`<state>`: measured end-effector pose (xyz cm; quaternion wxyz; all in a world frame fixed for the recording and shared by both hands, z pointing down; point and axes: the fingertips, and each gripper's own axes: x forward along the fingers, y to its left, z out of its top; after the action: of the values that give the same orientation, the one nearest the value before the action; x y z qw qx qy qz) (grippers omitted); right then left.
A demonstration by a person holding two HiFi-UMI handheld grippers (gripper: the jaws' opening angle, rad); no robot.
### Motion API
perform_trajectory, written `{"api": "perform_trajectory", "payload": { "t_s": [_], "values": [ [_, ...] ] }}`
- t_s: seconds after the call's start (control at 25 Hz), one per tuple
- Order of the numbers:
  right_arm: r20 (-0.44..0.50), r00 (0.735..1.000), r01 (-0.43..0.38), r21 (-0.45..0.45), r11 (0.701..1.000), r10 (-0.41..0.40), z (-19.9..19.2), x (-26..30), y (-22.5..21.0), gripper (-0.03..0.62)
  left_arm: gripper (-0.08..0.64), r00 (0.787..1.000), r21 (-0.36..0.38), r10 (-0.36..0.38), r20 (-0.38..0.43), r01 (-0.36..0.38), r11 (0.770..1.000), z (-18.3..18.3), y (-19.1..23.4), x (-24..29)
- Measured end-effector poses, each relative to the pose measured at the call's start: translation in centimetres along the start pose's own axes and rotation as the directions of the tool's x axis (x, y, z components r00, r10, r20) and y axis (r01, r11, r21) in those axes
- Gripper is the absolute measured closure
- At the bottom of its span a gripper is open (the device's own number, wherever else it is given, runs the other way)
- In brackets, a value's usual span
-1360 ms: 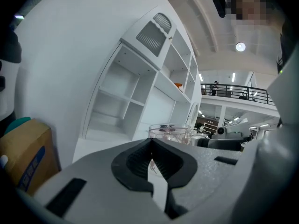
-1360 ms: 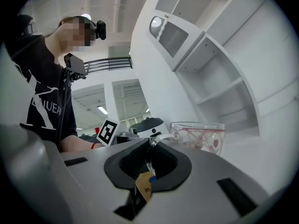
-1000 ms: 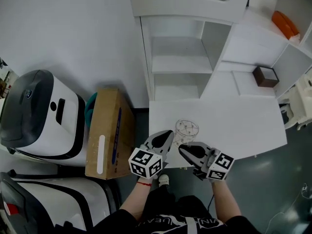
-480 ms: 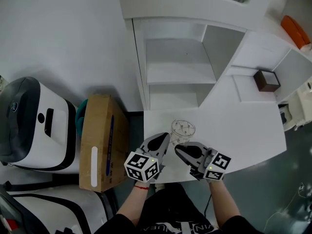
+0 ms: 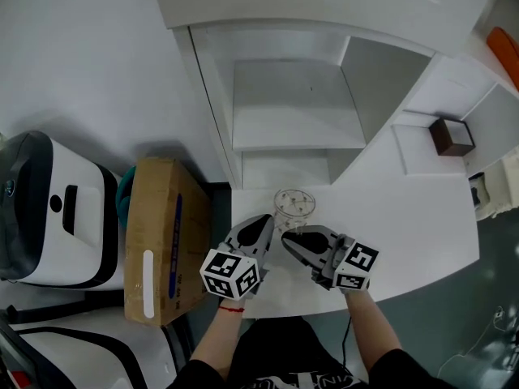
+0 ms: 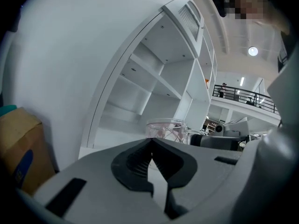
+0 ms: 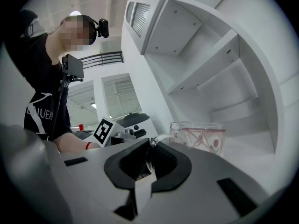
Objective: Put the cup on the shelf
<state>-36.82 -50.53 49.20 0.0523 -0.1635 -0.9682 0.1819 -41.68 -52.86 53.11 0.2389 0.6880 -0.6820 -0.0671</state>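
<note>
The right tongs (image 7: 150, 144) are closed, and a clear glass handle (image 7: 158, 140) runs into the pinch between them, so they have the cup (image 7: 198, 135) by its handle. The left tongs (image 6: 152, 141) are pressed tip to tip with nothing in them. They sit just beside the right pair, on the cup's left, and point at it; as far as I can see they do not touch it.

The cup is clear glass with thin red lines and small red marks on its wall. It is upright, mouth up, and sits just ahead of both tongs, over the far edge of the white counter (image 5: 405, 217). From here I cannot tell whether its base rests on the counter or hangs a little above it.

Right behind the cup is the white shelf (image 5: 296, 112), against the wall, with open compartments one above another; the cup is in front of the lowest one, outside it. Off to the right a small brown box (image 5: 452, 136) sits on a white ledge.

On the floor to the left, a carton (image 5: 154, 233) lies beside the shelf's foot. Beyond it stands a white and black machine (image 5: 49, 209). A red band (image 5: 231, 306) circles the person's left wrist.
</note>
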Motion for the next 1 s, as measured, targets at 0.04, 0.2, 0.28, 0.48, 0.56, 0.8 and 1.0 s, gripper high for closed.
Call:
{"api": "perform_trajectory", "payload": {
  "t_s": [0.04,0.2,0.28,0.48,0.56,0.8,1.0],
  "values": [
    [-0.002,1.000,-0.002,0.000,1.000,0.002,0.0,0.1,-0.4,0.581,0.552,1.000,0.000,0.004,0.000,-0.004,1.000,0.1,0.2,0.3],
    [0.000,1.000,-0.009,-0.001,1.000,0.009,0.3,0.5,-2.1,0.581,0.552,1.000,0.000,0.016,0.004,-0.016,1.000,0.4,1.2,1.7],
    [-0.001,1.000,-0.010,0.000,1.000,0.010,0.4,0.7,-2.8,0.581,0.552,1.000,-0.002,0.023,0.004,-0.023,1.000,0.5,1.7,2.4],
    [0.001,1.000,-0.008,-0.001,1.000,0.008,0.5,1.2,-4.7,0.581,0.552,0.999,-0.015,0.043,0.006,-0.043,0.999,0.5,2.9,3.9],
    [0.003,1.000,-0.006,-0.002,1.000,0.006,0.6,1.4,-5.4,0.581,0.552,0.999,-0.027,0.052,0.011,-0.052,0.998,0.5,3.4,4.4],
    [0.003,1.000,-0.003,-0.008,1.000,0.003,0.5,2.0,-7.0,0.581,0.552,0.997,-0.037,0.070,0.016,-0.069,0.997,0.6,4.5,5.7],
    [-0.008,1.000,0.001,-0.022,1.000,-0.001,0.6,2.4,-8.3,0.581,0.552,0.996,-0.042,0.083,0.022,-0.082,0.996,0.8,5.3,6.7]
  ]
}}
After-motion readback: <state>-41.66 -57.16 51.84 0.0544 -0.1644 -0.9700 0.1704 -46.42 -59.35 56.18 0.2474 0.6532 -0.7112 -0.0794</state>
